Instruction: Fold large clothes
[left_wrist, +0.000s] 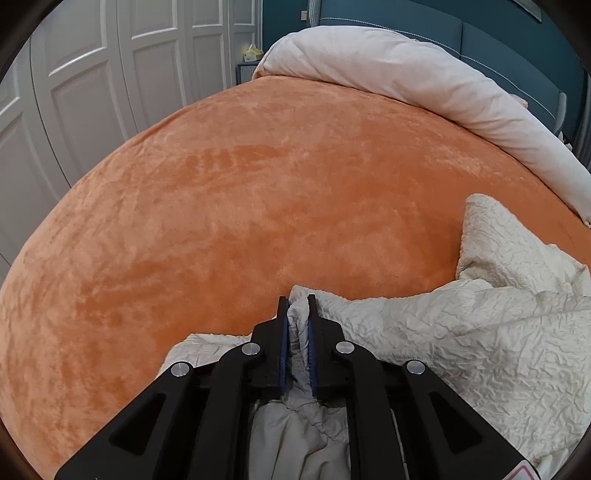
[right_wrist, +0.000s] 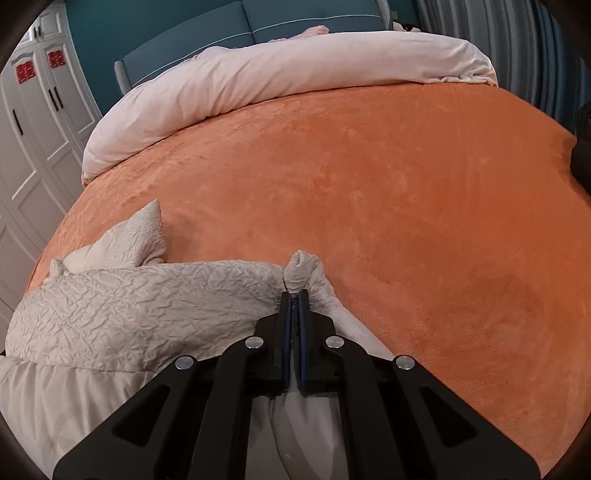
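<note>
On the near edge of the orange bedspread (left_wrist: 258, 206), the cream crinkled garment (left_wrist: 461, 332) is lying bunched, stretching rightward from the left gripper (left_wrist: 297, 301) in the left wrist view. Left gripper is pinching a fold of the garment's edge; its blue-padded fingers (left_wrist: 283, 332) are standing nearly closed, with fabric filling the narrow gap between them. Smooth lining is hanging below the jaws. One crinkled end is sticking up at the far right of that view. Far side: a pale duvet (left_wrist: 406, 70) is lying rolled back against the teal headboard (left_wrist: 517, 55); white wardrobe doors (left_wrist: 92, 74) are standing at left.

Right gripper (right_wrist: 294, 295) is clamping another bunch of the same garment (right_wrist: 147, 302), its fingers almost together, a twisted knob of cloth poking out past the tips. Garment is spreading left from it across the near left of the bedspread (right_wrist: 369, 184).
</note>
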